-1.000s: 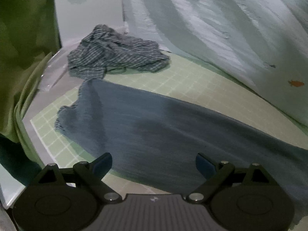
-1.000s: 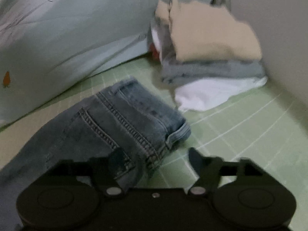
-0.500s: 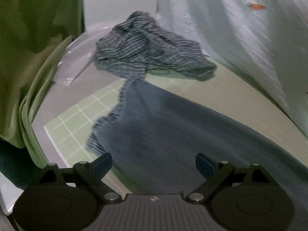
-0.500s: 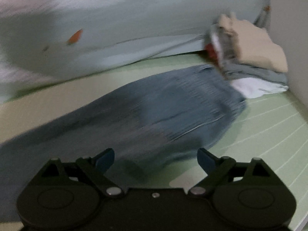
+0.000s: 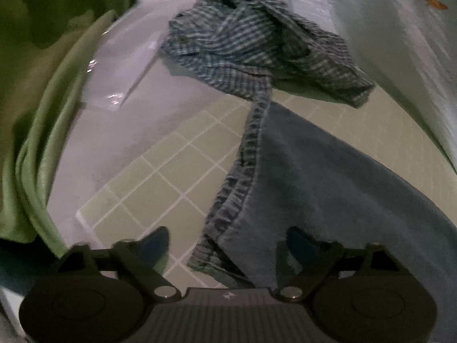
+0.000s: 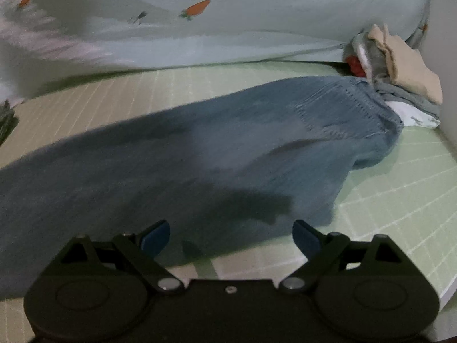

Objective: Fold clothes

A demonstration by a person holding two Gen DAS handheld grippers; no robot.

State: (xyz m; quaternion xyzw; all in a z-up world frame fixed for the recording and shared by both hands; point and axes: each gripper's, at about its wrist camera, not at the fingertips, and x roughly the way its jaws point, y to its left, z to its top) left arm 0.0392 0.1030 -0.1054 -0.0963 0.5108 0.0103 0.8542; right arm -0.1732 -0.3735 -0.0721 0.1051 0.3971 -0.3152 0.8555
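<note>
Left wrist view: the left gripper (image 5: 227, 243) is hanging spread wide and empty over a green grid mat (image 5: 160, 183). The jeans (image 5: 328, 177) are lying ahead, their hem between the fingers. A crumpled checked shirt (image 5: 257, 34) is sitting farther ahead, an olive cloth (image 5: 37, 91) hanging to its left.

Right wrist view: the right gripper (image 6: 231, 237) is gaping, holding nothing, above the jeans (image 6: 200, 154). A carrot-print sheet (image 6: 228, 23) is draping behind; folded clothes (image 6: 400, 80) are stacked at far right.

Mat (image 6: 385, 208) free beside jeans (image 6: 200, 154); stack (image 6: 400, 85) blocks corner.
</note>
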